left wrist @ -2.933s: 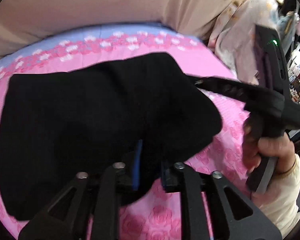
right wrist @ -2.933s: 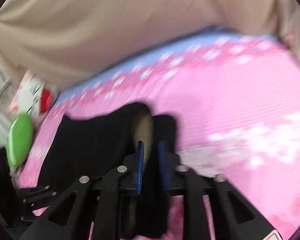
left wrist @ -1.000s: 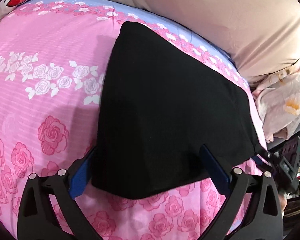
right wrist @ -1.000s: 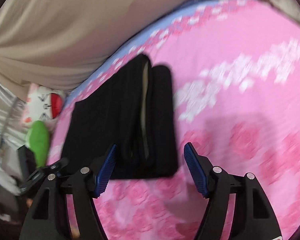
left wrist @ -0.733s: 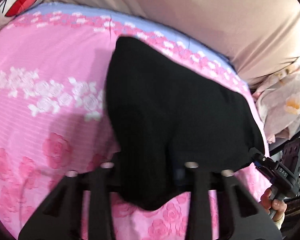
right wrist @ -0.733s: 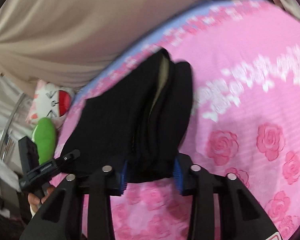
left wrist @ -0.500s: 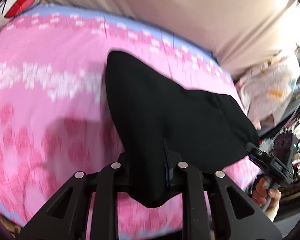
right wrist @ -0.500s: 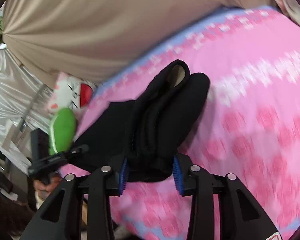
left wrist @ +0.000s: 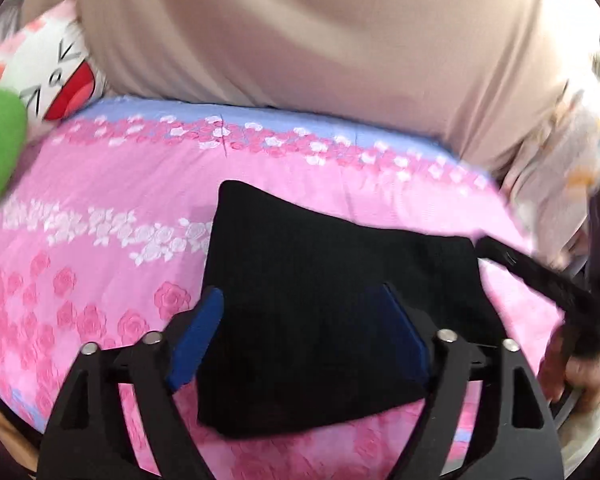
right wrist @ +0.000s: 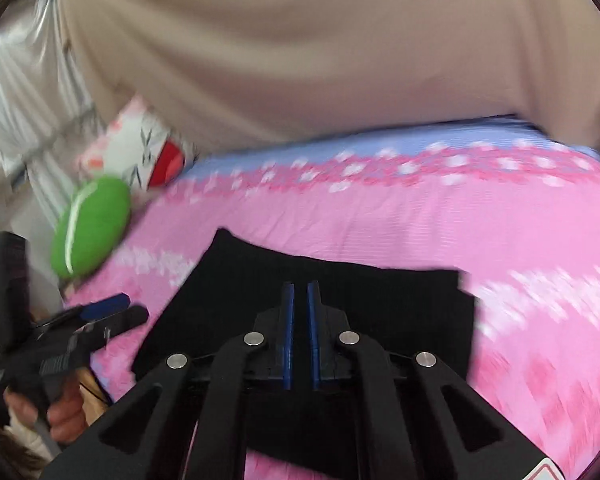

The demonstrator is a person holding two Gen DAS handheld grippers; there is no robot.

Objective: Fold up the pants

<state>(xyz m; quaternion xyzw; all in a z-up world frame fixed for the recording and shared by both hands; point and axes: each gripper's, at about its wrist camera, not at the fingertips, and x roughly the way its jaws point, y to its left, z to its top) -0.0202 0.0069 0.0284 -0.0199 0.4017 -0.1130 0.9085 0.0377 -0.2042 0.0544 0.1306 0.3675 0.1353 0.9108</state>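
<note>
The black pants (left wrist: 320, 300) lie folded into a flat block on the pink rose-print bedsheet (left wrist: 100, 200). They also show in the right wrist view (right wrist: 340, 288). My left gripper (left wrist: 300, 328) is open, its blue pads wide apart over the near edge of the pants, holding nothing. It also shows at the left of the right wrist view (right wrist: 116, 310). My right gripper (right wrist: 300, 296) has its pads nearly together above the pants with nothing between them. Its dark body shows at the right of the left wrist view (left wrist: 548, 280).
A green cushion (right wrist: 90, 226) and a white cartoon-face pillow (right wrist: 140, 152) sit at the bed's left end. A beige curtain (left wrist: 300, 32) hangs behind the bed. Floral bedding (left wrist: 560, 152) is piled at the right end. A blue band (left wrist: 260, 114) edges the sheet's far side.
Both grippers were shut on the pants and lifting them half a second ago. Now the pants lie flat on the bed, the left gripper has opened, and the right holds nothing.
</note>
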